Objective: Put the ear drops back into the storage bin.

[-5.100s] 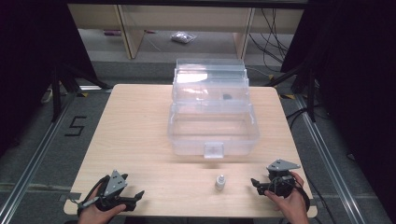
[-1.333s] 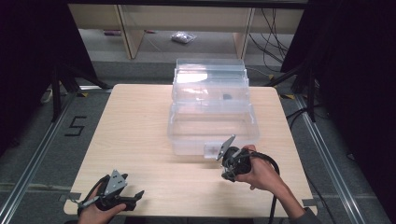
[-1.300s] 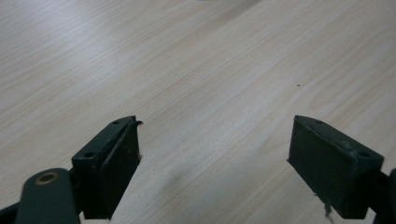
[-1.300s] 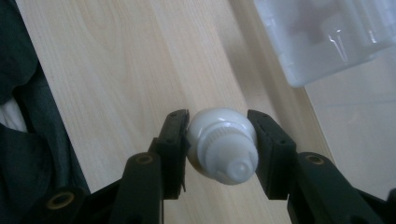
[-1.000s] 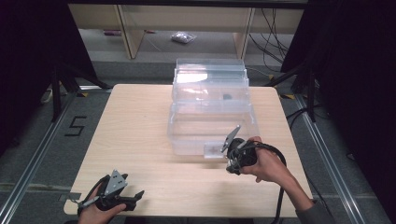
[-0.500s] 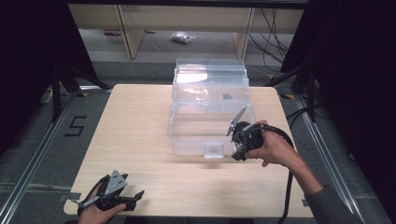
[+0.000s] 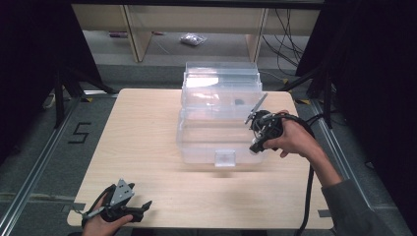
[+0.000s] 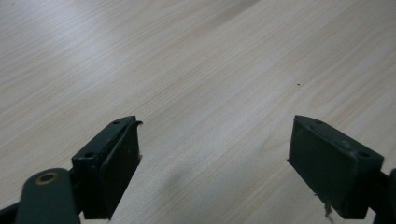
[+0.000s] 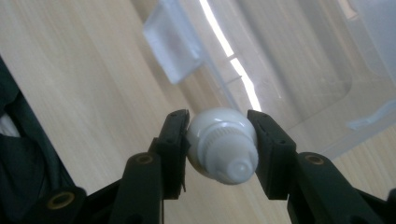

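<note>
Small white bottle (image 9: 223, 143) clamped between both jaws of right gripper (image 7: 259, 135), cap end toward camera, held in air over right front part of clear plastic box (image 7: 216, 142). Box open, lid standing up at back, latch tab at front wall; sits mid-table toward far edge. Left gripper (image 7: 129, 210) resting near front left corner of table (image 7: 137, 142), jaws wide apart, nothing between.

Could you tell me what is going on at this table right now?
A person holds a gripper in each hand. The right gripper is shut on a small white bottle and holds it over the front edge of an open clear plastic box. The left gripper, jaws open, rests near the front of the wooden table.
</note>
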`<state>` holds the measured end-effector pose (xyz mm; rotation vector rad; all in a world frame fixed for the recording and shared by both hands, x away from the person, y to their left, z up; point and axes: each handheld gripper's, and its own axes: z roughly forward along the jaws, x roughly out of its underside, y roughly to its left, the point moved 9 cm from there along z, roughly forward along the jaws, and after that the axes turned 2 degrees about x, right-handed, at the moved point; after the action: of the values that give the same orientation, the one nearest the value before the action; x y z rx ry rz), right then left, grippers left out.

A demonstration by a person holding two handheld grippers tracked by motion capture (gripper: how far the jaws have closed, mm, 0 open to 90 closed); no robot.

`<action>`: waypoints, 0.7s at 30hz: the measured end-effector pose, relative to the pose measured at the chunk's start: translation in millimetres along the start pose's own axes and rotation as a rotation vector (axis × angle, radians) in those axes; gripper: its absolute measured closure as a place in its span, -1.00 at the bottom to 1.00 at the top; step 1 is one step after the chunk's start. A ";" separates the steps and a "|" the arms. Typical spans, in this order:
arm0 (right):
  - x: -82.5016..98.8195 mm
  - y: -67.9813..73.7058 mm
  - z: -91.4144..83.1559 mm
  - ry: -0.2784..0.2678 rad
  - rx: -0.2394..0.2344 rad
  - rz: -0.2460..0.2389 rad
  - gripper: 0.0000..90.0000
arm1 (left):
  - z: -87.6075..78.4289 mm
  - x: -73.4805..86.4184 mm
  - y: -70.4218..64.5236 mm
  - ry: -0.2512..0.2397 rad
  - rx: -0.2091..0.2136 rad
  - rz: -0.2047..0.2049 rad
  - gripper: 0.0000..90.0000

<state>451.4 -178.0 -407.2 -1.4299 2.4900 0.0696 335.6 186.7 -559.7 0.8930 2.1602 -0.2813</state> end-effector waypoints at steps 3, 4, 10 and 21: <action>-0.2 -12.4 1.8 -0.003 0.003 0.029 0.34 | 0.0 0.0 0.0 0.001 0.000 0.001 -0.65; -0.2 -12.4 1.8 -0.003 0.003 0.029 0.34 | 0.0 0.0 0.0 0.001 0.000 0.001 -0.65; -0.4 -35.6 6.7 -0.001 0.009 0.084 0.34 | 0.2 0.1 0.0 0.002 0.001 0.000 -0.65; -0.3 -68.8 29.3 0.020 0.026 0.158 0.34 | 0.2 0.0 -0.1 0.000 0.002 -0.002 -0.65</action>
<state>516.4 -207.8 -429.1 -1.2275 2.6061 0.0535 335.6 186.5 -559.9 0.8917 2.1614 -0.2849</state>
